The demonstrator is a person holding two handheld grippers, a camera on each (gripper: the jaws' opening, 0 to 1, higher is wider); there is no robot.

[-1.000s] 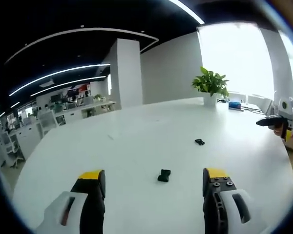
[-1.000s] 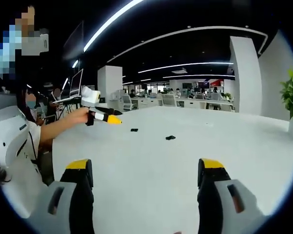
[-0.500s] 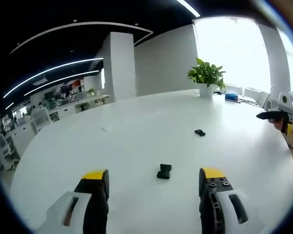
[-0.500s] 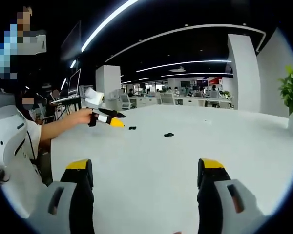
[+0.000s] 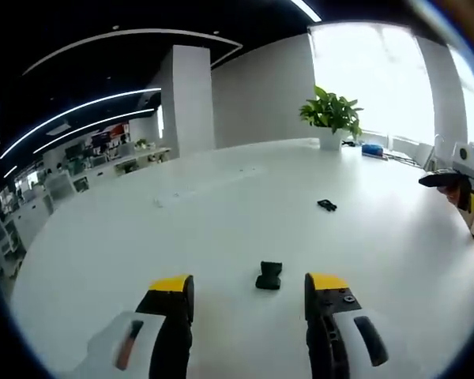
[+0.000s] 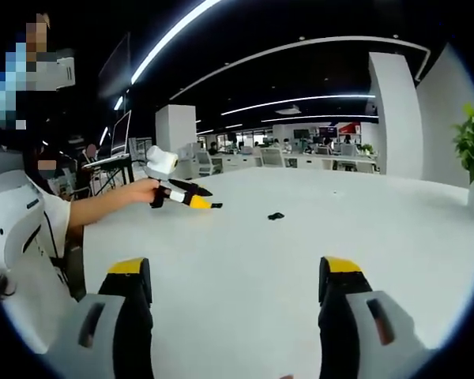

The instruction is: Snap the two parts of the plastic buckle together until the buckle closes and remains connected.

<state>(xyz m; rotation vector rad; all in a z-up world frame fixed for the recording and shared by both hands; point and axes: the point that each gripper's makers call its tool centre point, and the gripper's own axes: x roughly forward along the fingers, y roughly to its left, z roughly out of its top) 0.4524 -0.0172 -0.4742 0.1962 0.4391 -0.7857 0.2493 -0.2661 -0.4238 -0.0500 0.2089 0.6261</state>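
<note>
Two black buckle halves lie apart on the white table [image 5: 103, 237]: the near buckle half [image 5: 268, 275] just ahead of the spread, empty left claw [image 5: 249, 288], the far buckle half [image 5: 326, 205] beyond, rightward. The right claw [image 6: 235, 272] is spread, empty.

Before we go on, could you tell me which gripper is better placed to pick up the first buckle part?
Left, probably. The near buckle part lies just ahead of the open left gripper, between its jaw tips. The right gripper is far from both parts.
</note>
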